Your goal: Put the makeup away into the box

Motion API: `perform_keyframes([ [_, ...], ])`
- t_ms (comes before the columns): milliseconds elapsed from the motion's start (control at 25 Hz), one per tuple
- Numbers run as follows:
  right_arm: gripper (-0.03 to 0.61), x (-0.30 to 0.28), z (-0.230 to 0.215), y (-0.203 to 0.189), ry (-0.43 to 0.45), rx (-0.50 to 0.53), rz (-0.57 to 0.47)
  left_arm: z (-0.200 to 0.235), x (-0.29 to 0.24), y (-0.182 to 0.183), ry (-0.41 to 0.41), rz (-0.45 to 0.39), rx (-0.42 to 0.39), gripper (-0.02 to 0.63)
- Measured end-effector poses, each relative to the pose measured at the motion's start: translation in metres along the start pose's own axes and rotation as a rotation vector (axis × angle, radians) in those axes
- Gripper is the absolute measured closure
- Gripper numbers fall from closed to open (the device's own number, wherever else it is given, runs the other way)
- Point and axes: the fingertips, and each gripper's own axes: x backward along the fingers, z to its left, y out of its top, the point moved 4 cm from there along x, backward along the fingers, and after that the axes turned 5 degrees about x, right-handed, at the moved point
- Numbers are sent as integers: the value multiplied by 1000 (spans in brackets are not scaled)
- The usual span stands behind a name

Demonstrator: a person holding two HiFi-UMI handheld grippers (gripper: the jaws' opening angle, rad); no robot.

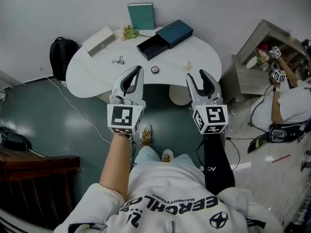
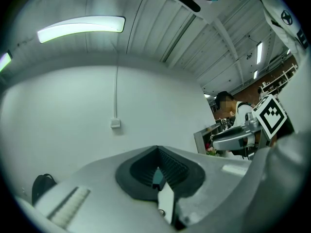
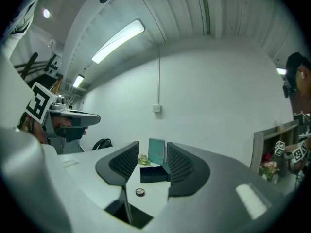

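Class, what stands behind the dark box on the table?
A teal book stands upright at the far edge of the table, flowers beside it. In the right gripper view the box hides the table just behind it.

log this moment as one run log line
stage: pre-grasp | left tool: shut, empty | right tool: open, empty | round compact: on table, outside the open drawer box
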Motion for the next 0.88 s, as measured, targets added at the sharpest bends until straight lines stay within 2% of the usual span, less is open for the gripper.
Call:
perform_keyframes([
  [360,367,-76,-4,2,-18,15,-2,59,-54,-7,-13,-29,2,606],
  [880,367,-218,-4,17,-116,30,3,170,-176,-17,-153,-65,4,606],
])
